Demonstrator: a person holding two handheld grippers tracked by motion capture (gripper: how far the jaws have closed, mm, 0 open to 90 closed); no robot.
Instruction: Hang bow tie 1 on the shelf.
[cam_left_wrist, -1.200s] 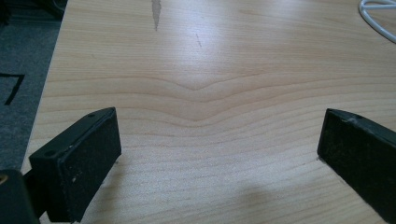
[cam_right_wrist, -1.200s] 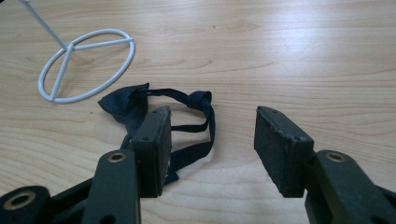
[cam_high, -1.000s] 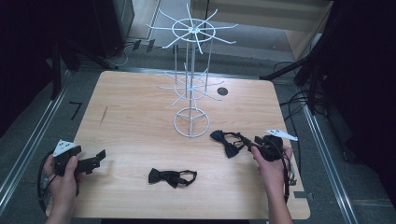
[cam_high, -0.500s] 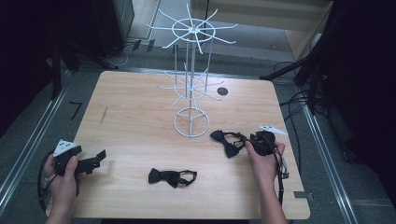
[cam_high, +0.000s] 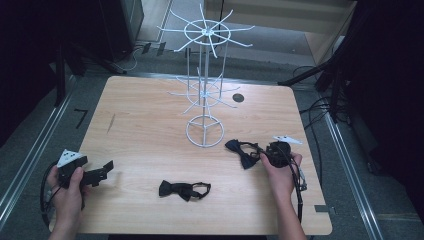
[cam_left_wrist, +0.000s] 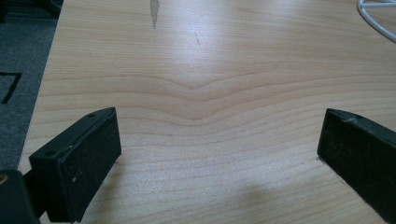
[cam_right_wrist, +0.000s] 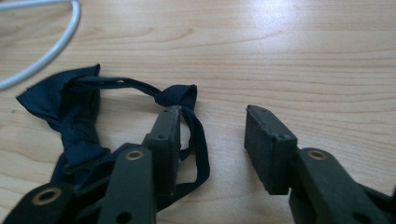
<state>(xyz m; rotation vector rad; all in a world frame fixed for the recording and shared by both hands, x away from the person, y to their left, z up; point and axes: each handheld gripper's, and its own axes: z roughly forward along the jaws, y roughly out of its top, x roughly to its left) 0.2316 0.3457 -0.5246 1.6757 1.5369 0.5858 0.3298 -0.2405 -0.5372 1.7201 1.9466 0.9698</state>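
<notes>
A dark bow tie (cam_high: 241, 150) lies right of the white wire rack's base ring (cam_high: 205, 131). My right gripper (cam_high: 263, 156) is low over its strap end. In the right gripper view the jaws (cam_right_wrist: 212, 140) stand apart and have just been closing. The left jaw rests over the strap loop (cam_right_wrist: 201, 144), part of which lies between the jaws, and the pads do not press it. The bow (cam_right_wrist: 70, 112) lies to the left. A second bow tie (cam_high: 182, 189) lies near the front middle. My left gripper (cam_high: 105, 170) hovers open over bare wood (cam_left_wrist: 219, 140) at the front left.
The tall white wire rack (cam_high: 204, 75) stands mid-table with thin arms spreading at two levels. A small black disc (cam_high: 238, 98) sits behind it, and a dark streak (cam_high: 110, 123) marks the wood at the left. Cables run along the floor to the right.
My right gripper has moved a little left and down onto the bow tie's strap end, and its jaws have narrowed. The left gripper and both bow ties have stayed put.
</notes>
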